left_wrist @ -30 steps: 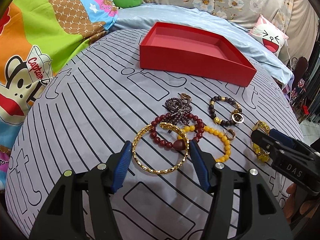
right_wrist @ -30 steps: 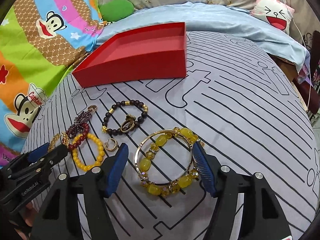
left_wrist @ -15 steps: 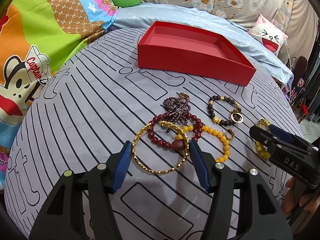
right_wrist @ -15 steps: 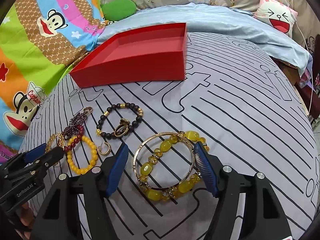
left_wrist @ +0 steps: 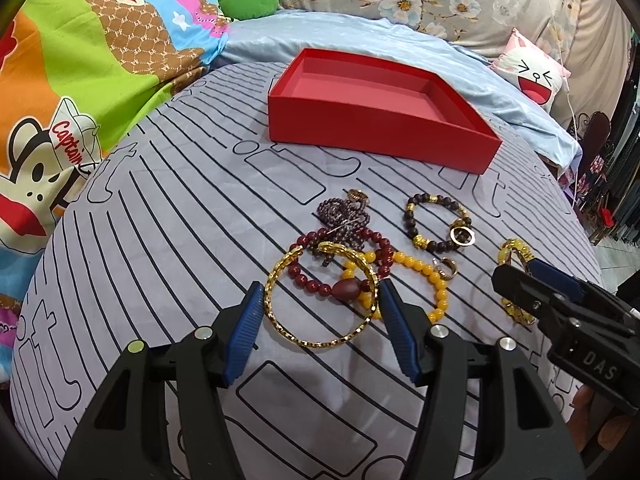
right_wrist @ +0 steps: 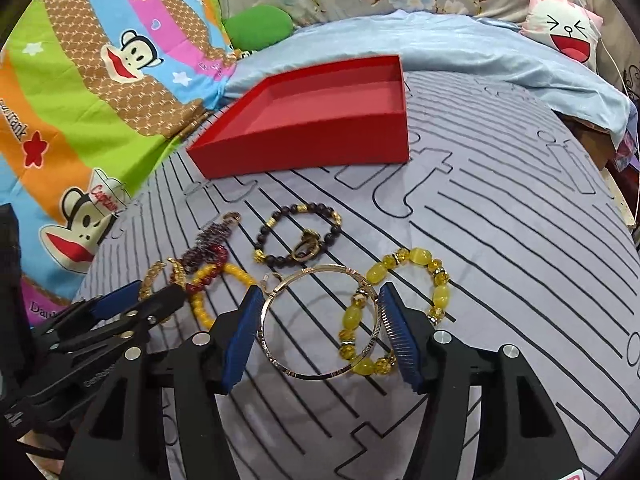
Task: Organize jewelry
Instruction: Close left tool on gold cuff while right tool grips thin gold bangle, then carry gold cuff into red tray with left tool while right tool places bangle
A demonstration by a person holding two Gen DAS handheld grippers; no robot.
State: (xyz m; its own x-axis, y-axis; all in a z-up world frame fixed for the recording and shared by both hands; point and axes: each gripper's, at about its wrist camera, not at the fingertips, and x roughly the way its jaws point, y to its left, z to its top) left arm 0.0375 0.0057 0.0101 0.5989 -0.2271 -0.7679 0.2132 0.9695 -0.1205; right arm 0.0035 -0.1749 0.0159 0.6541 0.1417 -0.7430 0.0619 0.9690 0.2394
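Note:
My left gripper is shut on a twisted gold bangle, its blue pads against both sides. The bangle overlaps a dark red bead bracelet. In the right wrist view my right gripper holds a thin gold bangle. Its jaws are closing, with the pads on the rim. The bangle hangs a little above the cloth and casts a shadow. A chunky yellow bead bracelet lies under its right side. The open red box stands empty further back.
On the striped grey cloth lie a purple bead strand, a dark bead bracelet with a gold ring, an orange-yellow bead bracelet and a small gold hoop. Bright bedding and pillows surround the cloth.
The right gripper's jaws narrowed onto the thin bangle and raised it off the yellow bracelet, which now sits further right. The left gripper and its bangle have not moved.

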